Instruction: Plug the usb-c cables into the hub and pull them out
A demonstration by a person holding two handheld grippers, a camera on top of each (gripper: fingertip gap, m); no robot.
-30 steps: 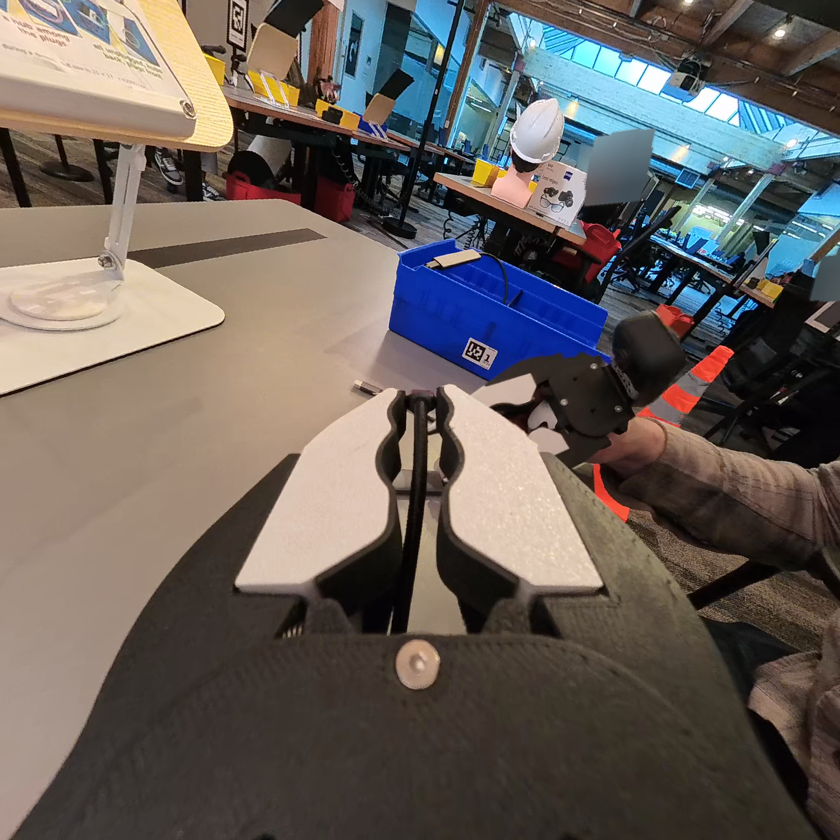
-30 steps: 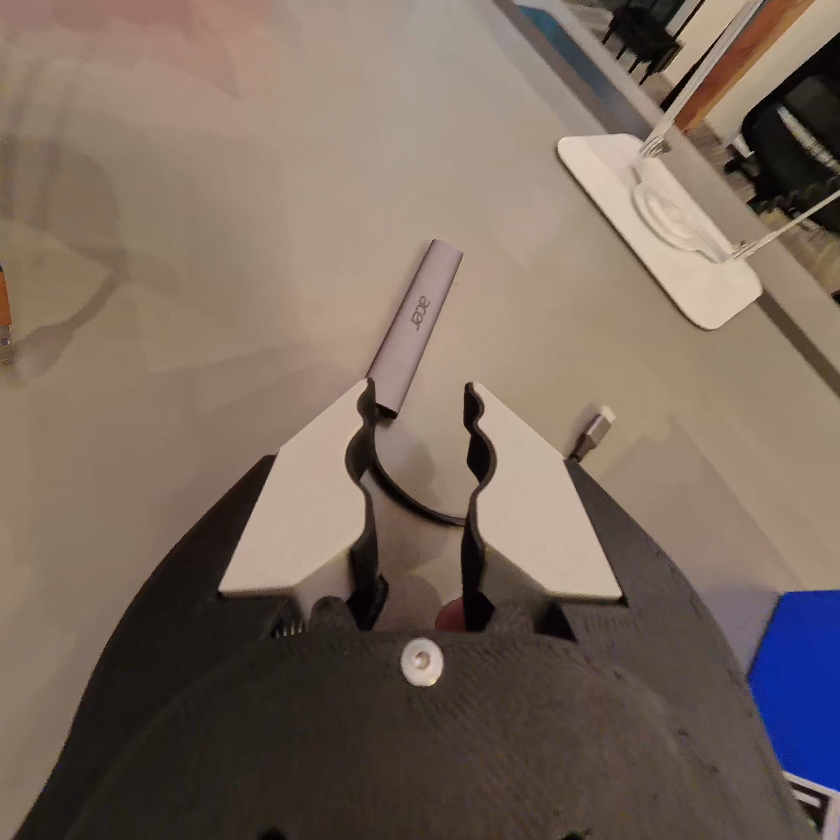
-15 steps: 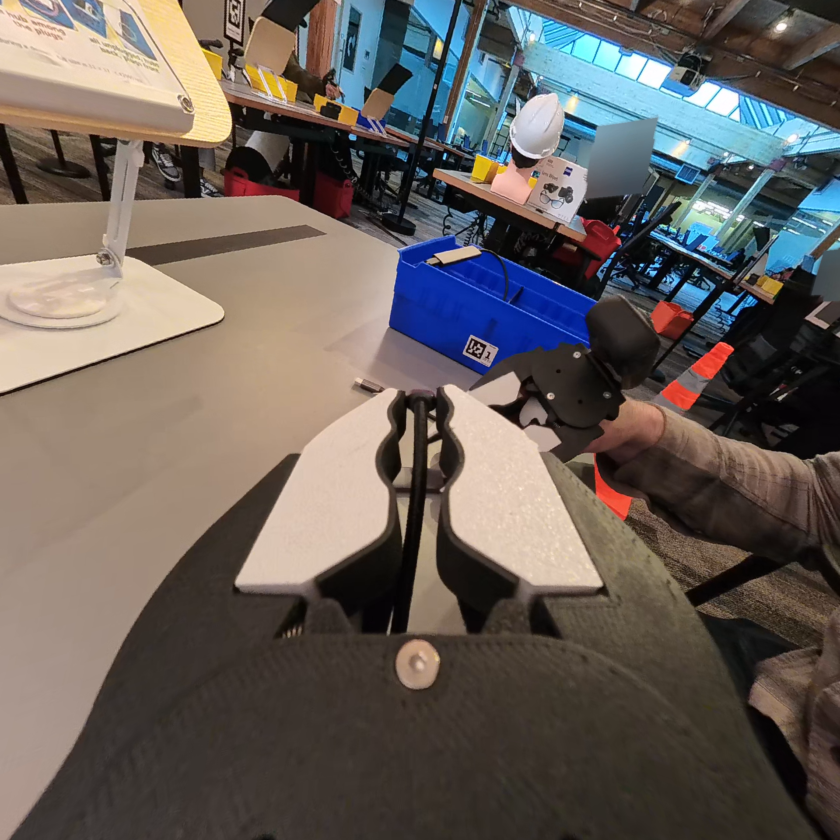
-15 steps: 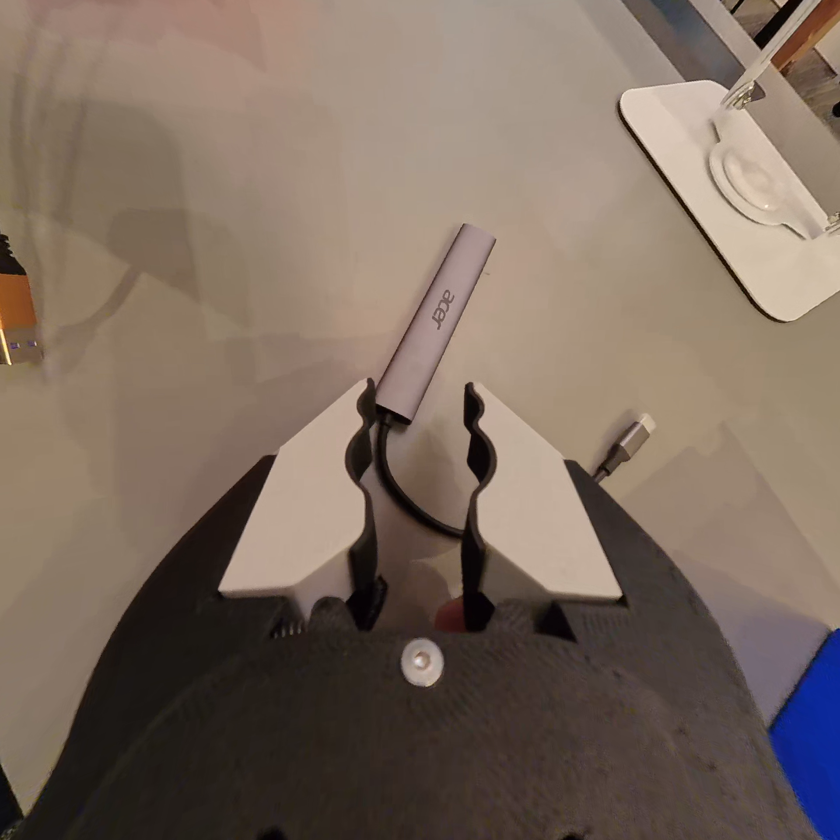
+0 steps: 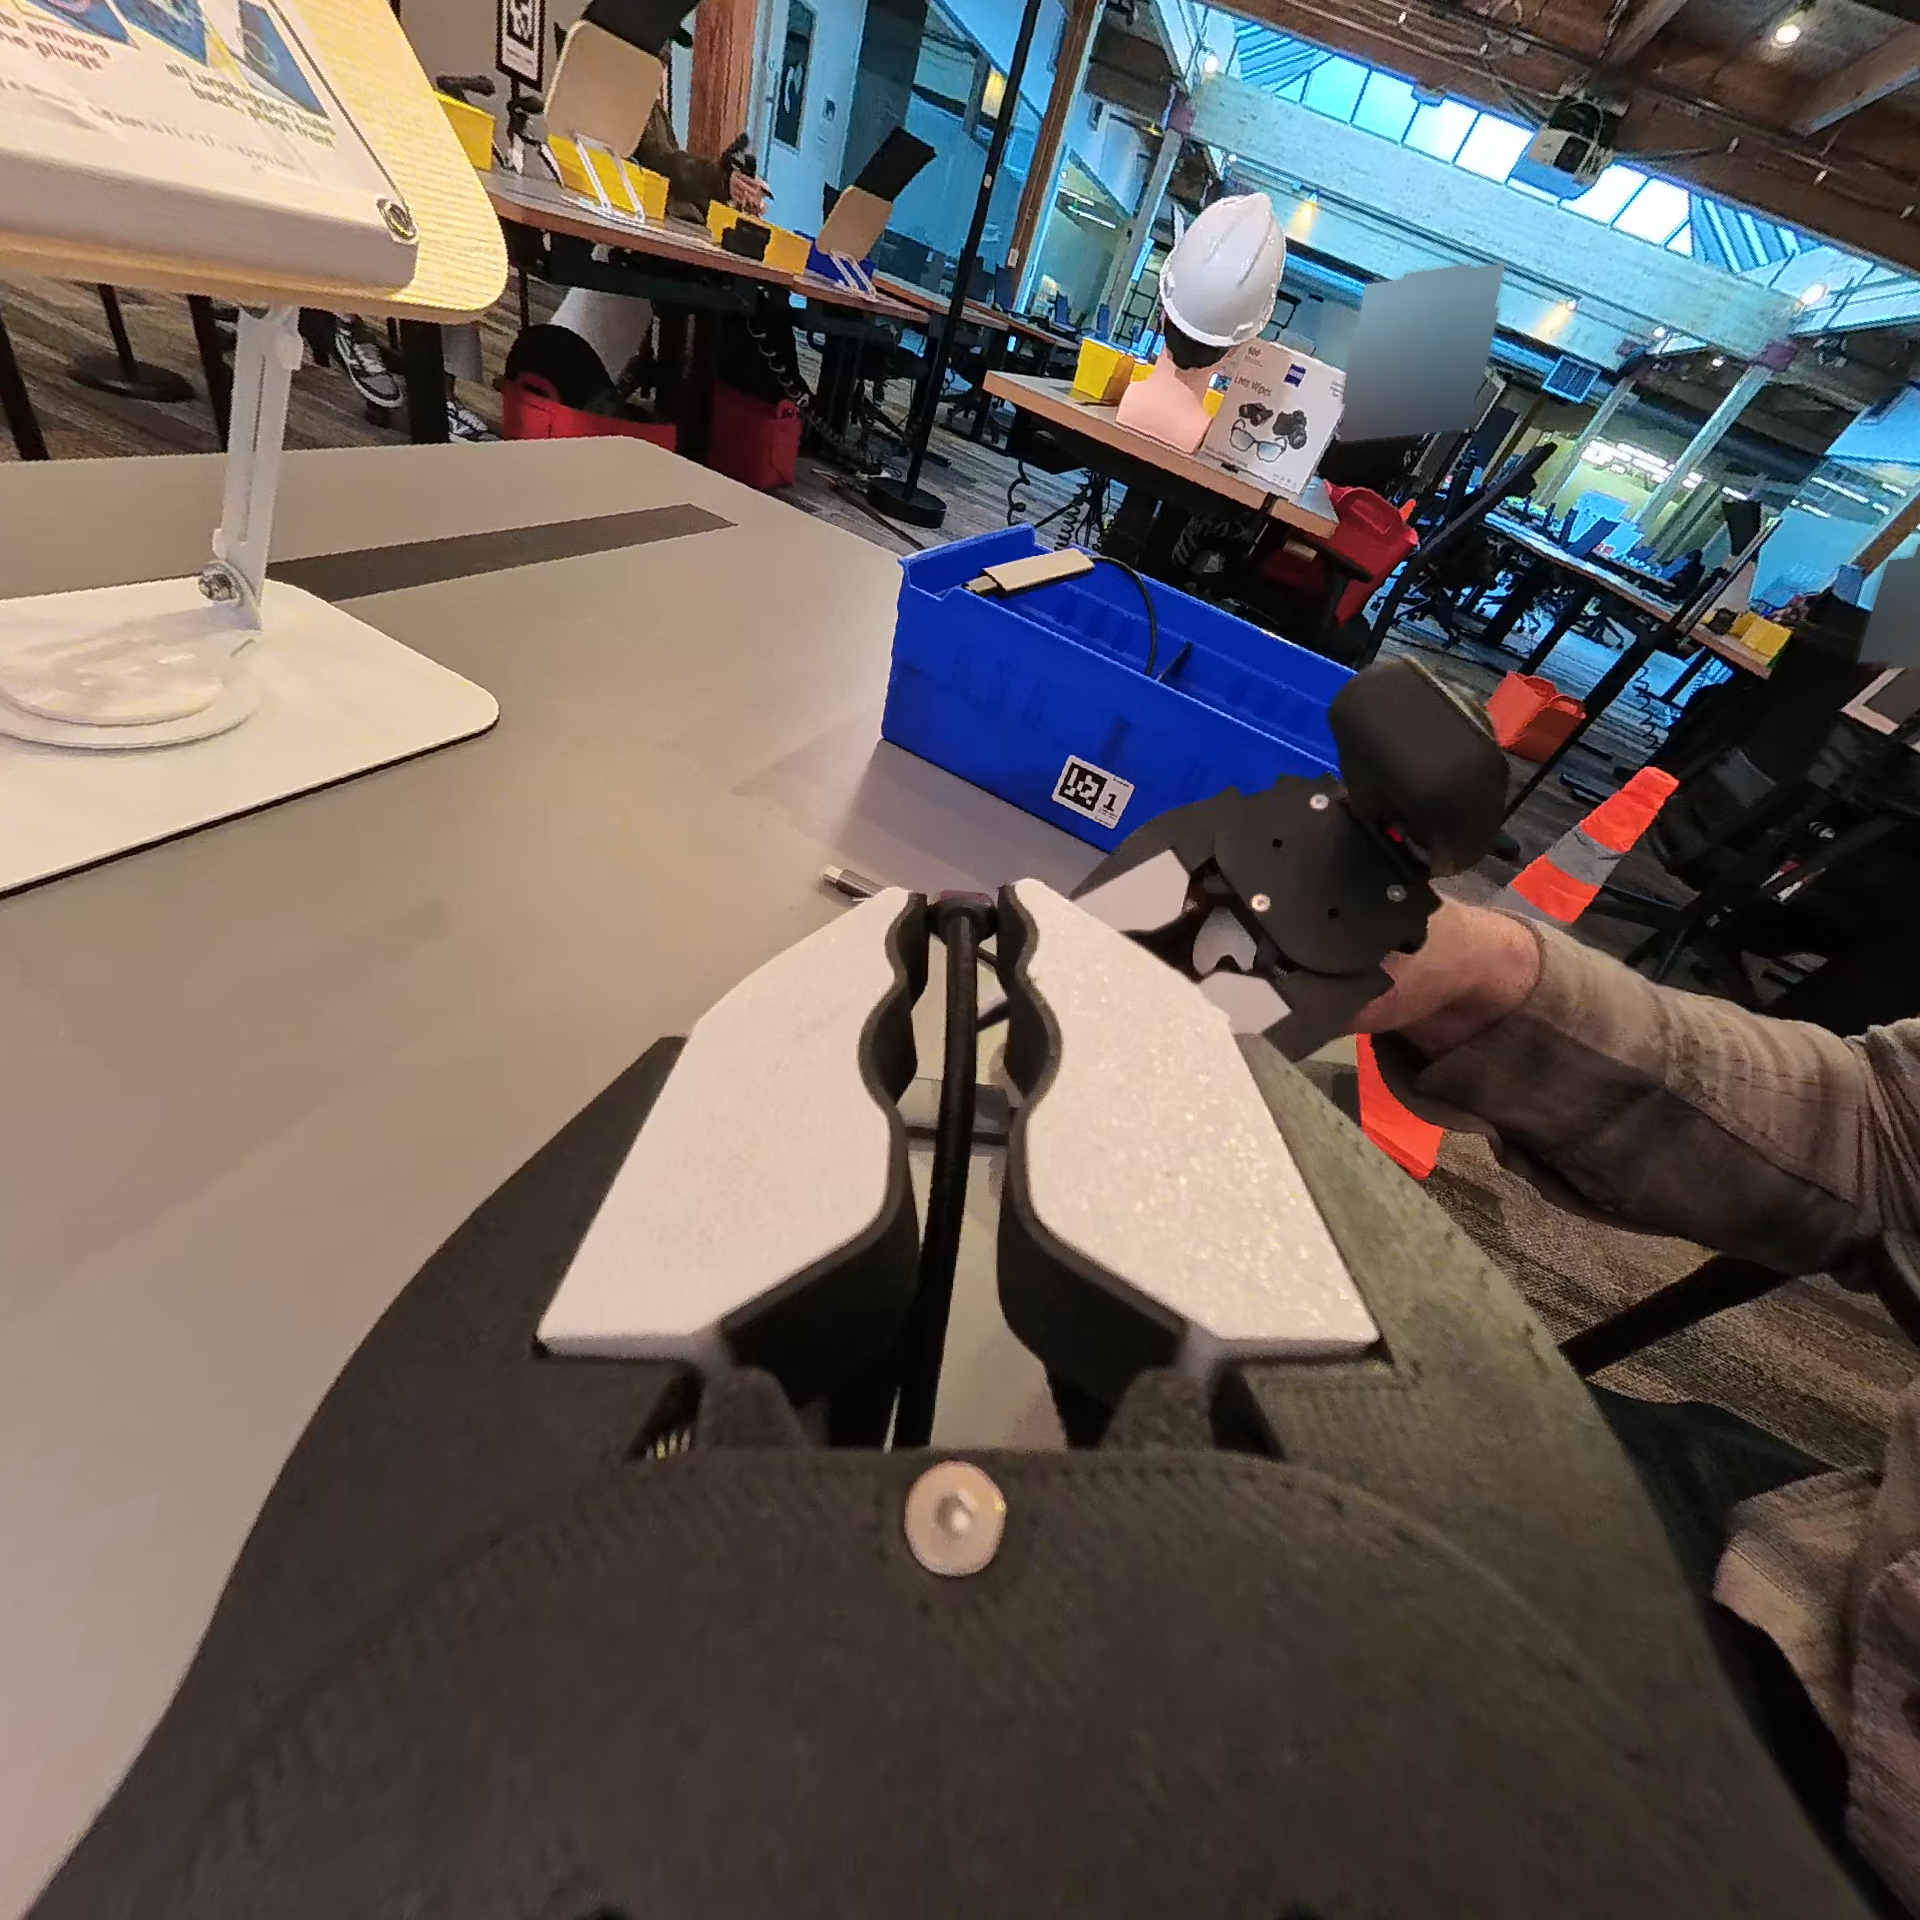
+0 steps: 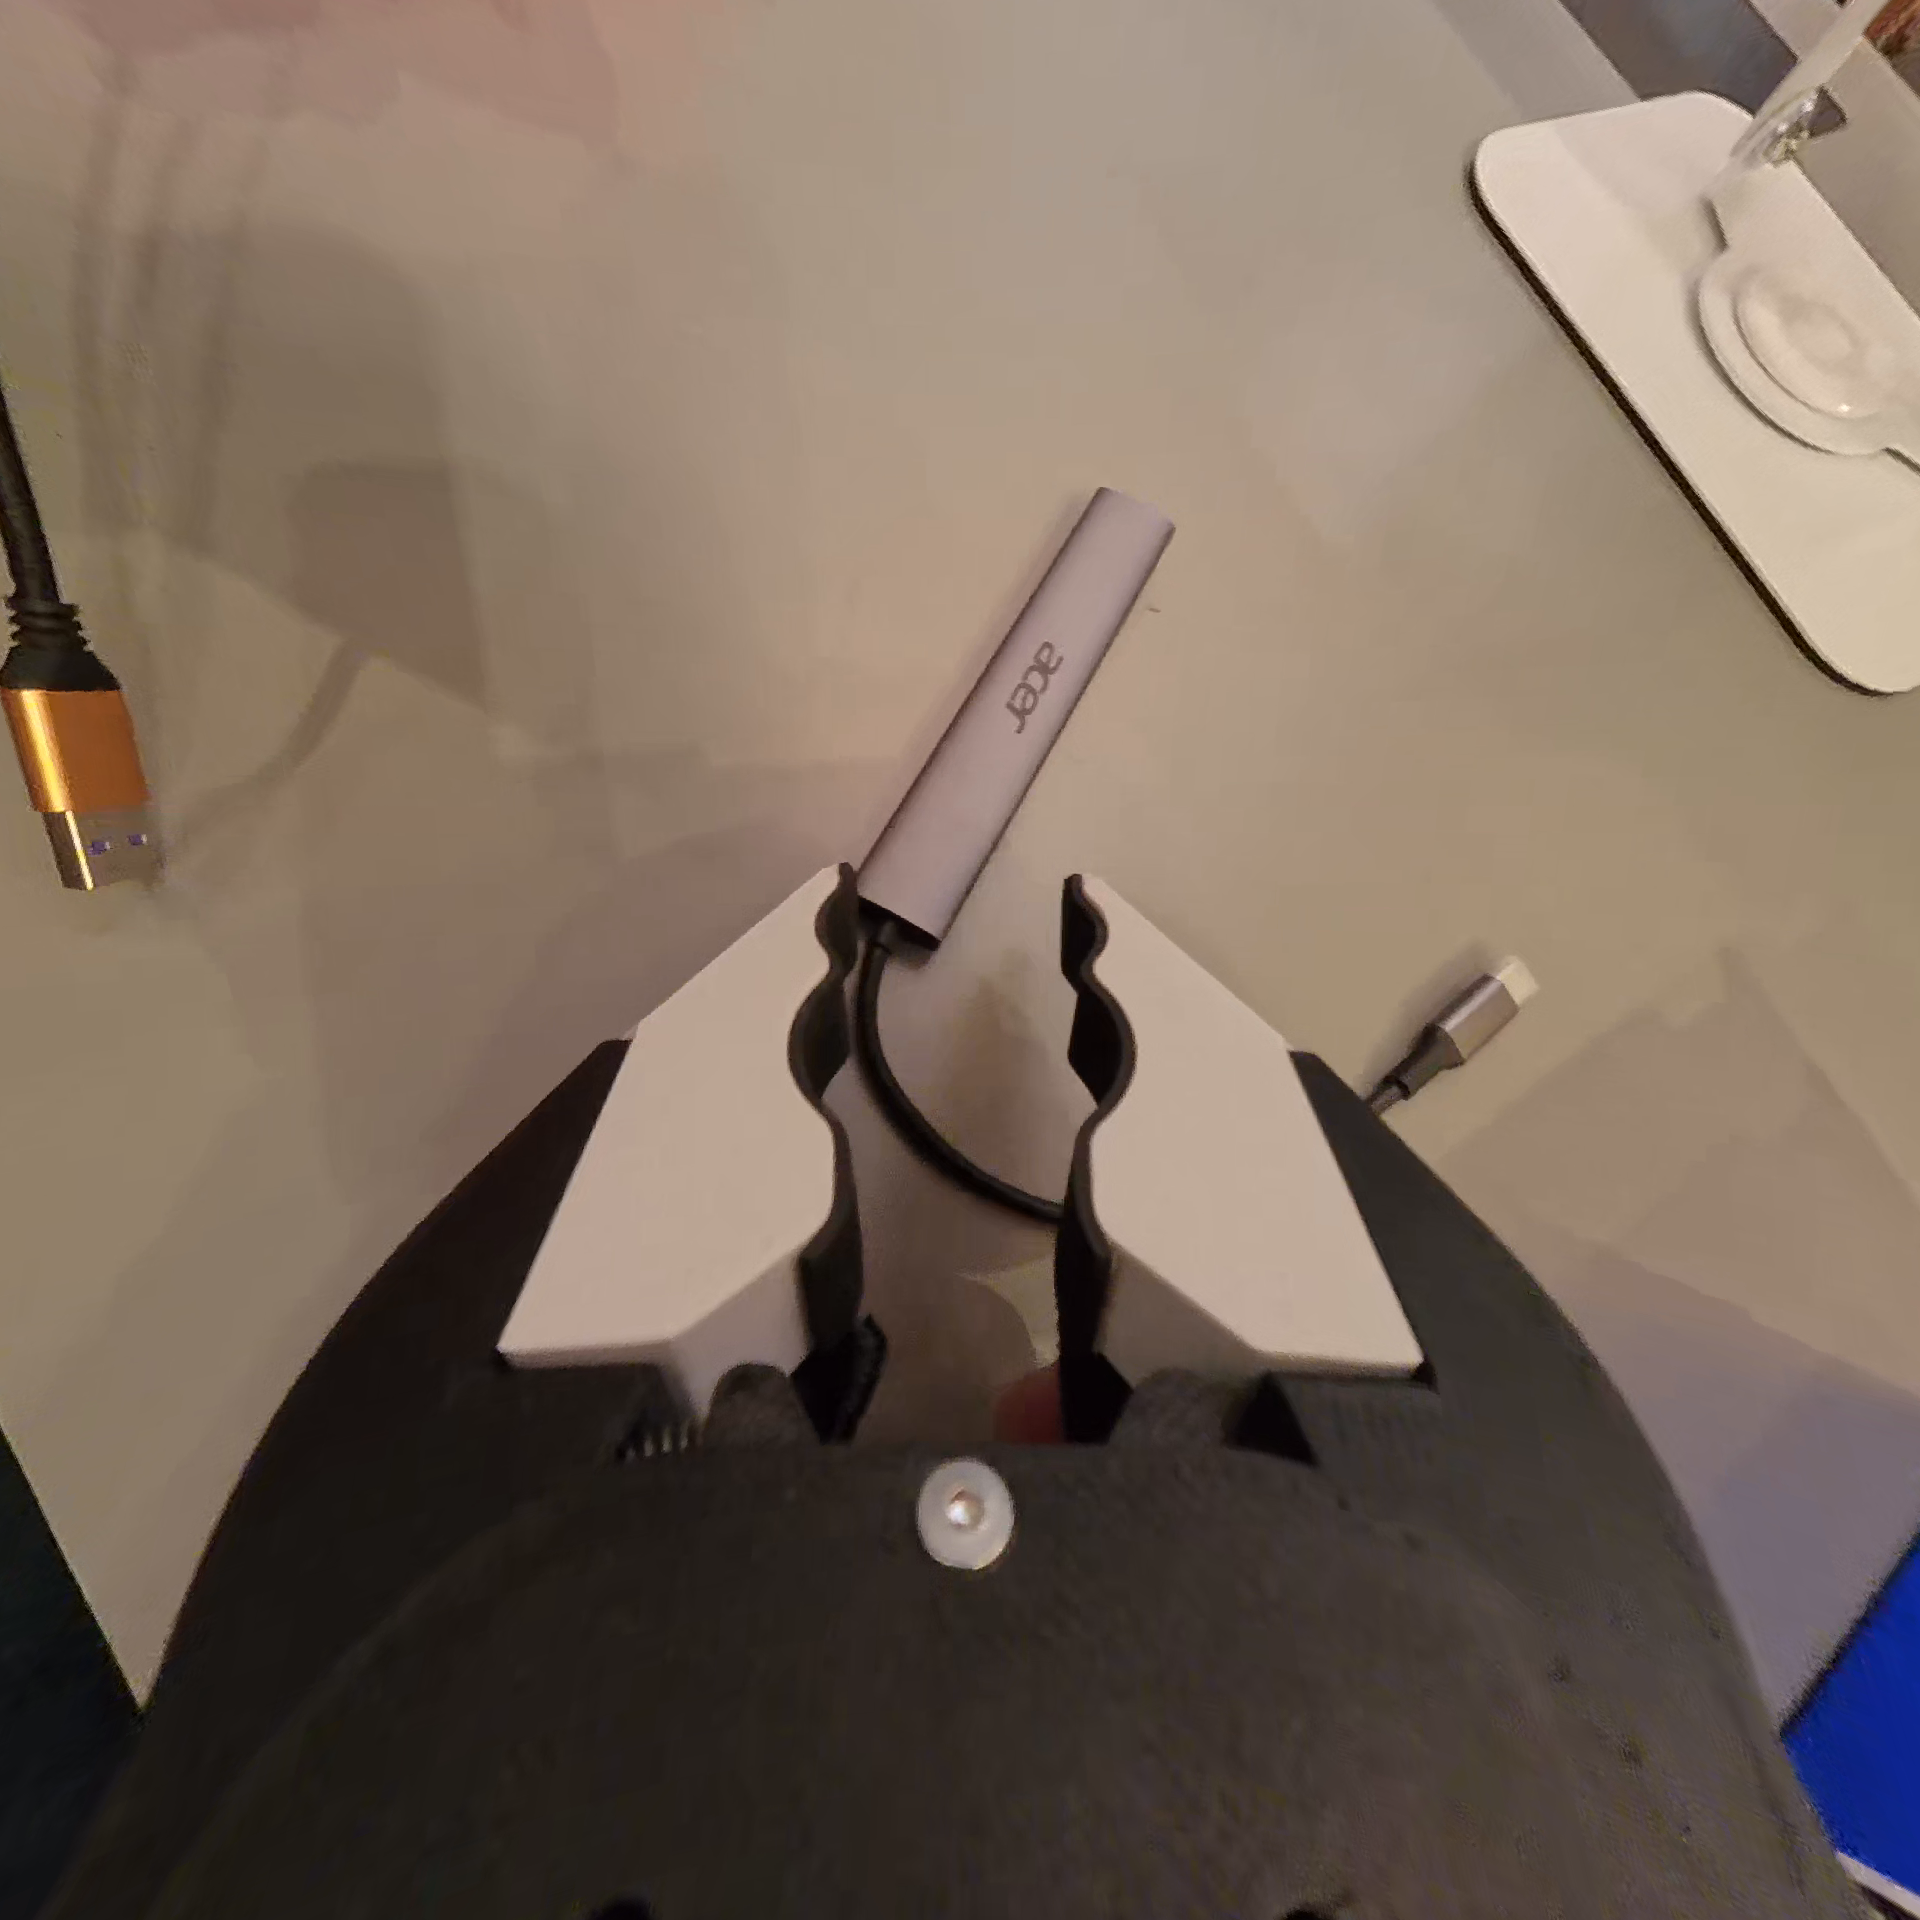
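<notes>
A slim grey hub (image 6: 1029, 707) lies on the grey table (image 6: 623, 312), just ahead of my right gripper (image 6: 956, 894), which is open and empty above it. The hub's own short black cable (image 6: 935, 1132) curves between the right fingers and ends in a grey plug (image 6: 1475, 1018) on the table to the right. My left gripper (image 5: 961, 909) is shut on a black braided cable (image 5: 951, 1091) that runs between its fingers. An orange-collared plug (image 6: 78, 769) on a black braided cable shows at the left edge of the right wrist view. The right gripper also shows in the left wrist view (image 5: 1184, 935).
A blue bin (image 5: 1091, 686) with a second hub and cable stands at the table's far edge. A white stand base (image 5: 260, 707) sits at the left and shows at the upper right of the right wrist view (image 6: 1662, 312). A small plug (image 5: 847, 883) lies ahead of the left fingertips. The grippers' ends are close to 15 cm from one another. The orange-collared plug (image 6: 78, 769) lies some 11 cm from my right tips, 15 cm from my left tips.
The right gripper has drawn back from the hub, which now shows whole ahead of its fingers. The orange-collared plug has come in from the left edge. The left gripper still holds its cable.
</notes>
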